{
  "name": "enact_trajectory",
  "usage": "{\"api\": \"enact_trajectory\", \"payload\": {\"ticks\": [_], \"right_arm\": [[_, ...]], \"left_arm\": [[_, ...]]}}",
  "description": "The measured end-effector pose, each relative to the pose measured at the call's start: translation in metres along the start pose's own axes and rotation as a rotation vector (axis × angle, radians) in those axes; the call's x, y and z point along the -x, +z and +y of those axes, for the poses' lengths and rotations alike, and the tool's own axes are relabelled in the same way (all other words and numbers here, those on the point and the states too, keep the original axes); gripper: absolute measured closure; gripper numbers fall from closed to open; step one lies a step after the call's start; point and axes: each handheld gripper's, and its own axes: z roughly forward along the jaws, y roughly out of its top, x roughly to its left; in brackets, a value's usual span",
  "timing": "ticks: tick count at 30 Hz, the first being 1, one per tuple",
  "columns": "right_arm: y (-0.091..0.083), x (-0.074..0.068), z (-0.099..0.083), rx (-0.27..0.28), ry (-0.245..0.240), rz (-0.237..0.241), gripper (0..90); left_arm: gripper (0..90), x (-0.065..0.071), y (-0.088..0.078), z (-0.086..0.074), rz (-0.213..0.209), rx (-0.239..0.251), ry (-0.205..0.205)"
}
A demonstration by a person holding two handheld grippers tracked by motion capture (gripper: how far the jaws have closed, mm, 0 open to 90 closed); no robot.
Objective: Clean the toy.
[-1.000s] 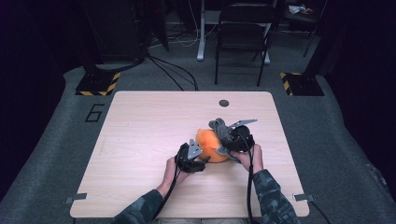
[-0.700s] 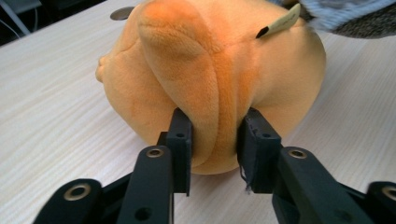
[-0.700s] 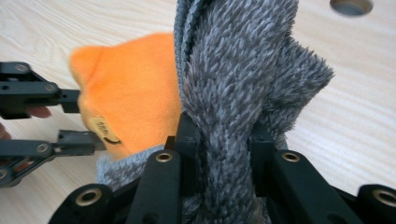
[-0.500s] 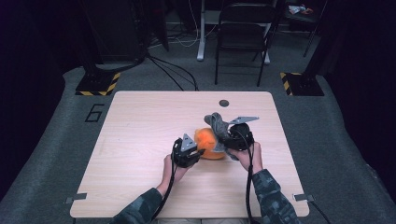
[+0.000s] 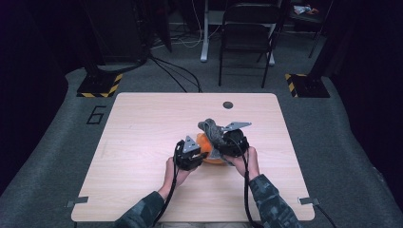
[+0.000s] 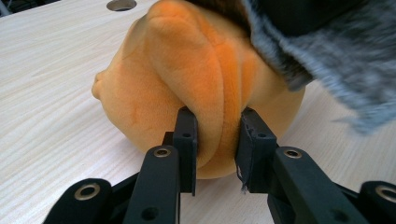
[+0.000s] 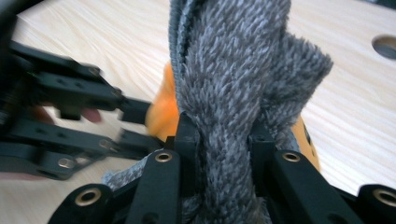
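Note:
An orange plush toy point(image 5: 207, 148) lies on the wooden table point(image 5: 142, 123) between my two grippers. My left gripper point(image 5: 196, 151) has just been closing, and its jaws now pinch a fold of the plush toy point(image 6: 187, 60) from its near side. My right gripper point(image 5: 221, 142) is shut on a grey fuzzy knitted cloth point(image 5: 212, 129), which stands up above the toy. In the right gripper view the cloth point(image 7: 233, 70) runs up between the jaws, with the plush toy point(image 7: 161, 112) and the left gripper point(image 7: 133, 122) behind it.
A round cable hole point(image 5: 228, 105) sits near the table's far edge. A folding chair point(image 5: 247, 42) and a pole stand beyond the table on the dark carpet. Yellow-black striped bases point(image 5: 100, 85) flank the far corners. Bare tabletop lies to the left.
The left jaws have closed on a fold of the orange plush. The right gripper has risen a little with the grey cloth, drawing it up off the toy.

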Motion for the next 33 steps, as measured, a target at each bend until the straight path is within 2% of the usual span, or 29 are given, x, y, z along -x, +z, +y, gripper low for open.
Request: {"api": "enact_trajectory", "payload": {"ticks": [1, 3, 6, 7, 9, 12, 15, 21, 26, 33], "right_arm": [[-0.002, -0.002, 0.001, 0.024, 0.005, 0.012, 71.4], [-0.003, -0.007, 0.003, 0.03, -0.021, -0.003, 71.1], [0.001, -0.008, 0.003, 0.04, -0.005, 0.005, 70.6], [0.002, -0.007, 0.001, 0.062, 0.014, 0.015, 70.6], [0.005, -0.005, 0.0, 0.053, 0.017, 0.017, 70.7], [0.007, -0.009, 0.0, 0.021, -0.023, -0.027, 71.3], [0.007, -0.008, 0.0, -0.001, -0.049, -0.062, 71.6], [0.005, 0.007, -0.004, -0.029, -0.024, -0.081, 71.6], [0.003, 0.027, -0.011, -0.056, 0.027, -0.077, 71.6], [0.006, 0.049, -0.024, -0.103, 0.106, -0.098, 71.4]], "left_arm": [[71.8, 0.0, 0.0, 0.0, 0.0, 0.001, 0.001], [71.8, 0.0, 0.0, 0.0, -0.002, 0.004, 0.002], [71.8, 0.0, 0.001, 0.0, -0.006, 0.01, -0.005], [71.9, 0.0, 0.001, 0.0, -0.009, 0.01, -0.007], [71.9, -0.001, 0.002, 0.0, -0.007, 0.007, 0.0], [72.0, 0.001, 0.003, -0.001, 0.003, 0.003, 0.014], [72.1, 0.0, 0.003, -0.001, -0.007, 0.003, 0.01], [72.0, -0.003, 0.003, -0.003, -0.023, 0.009, 0.006], [71.9, -0.003, 0.004, -0.003, -0.022, 0.011, 0.009], [71.8, -0.003, 0.004, -0.003, -0.029, 0.012, 0.01]]}}
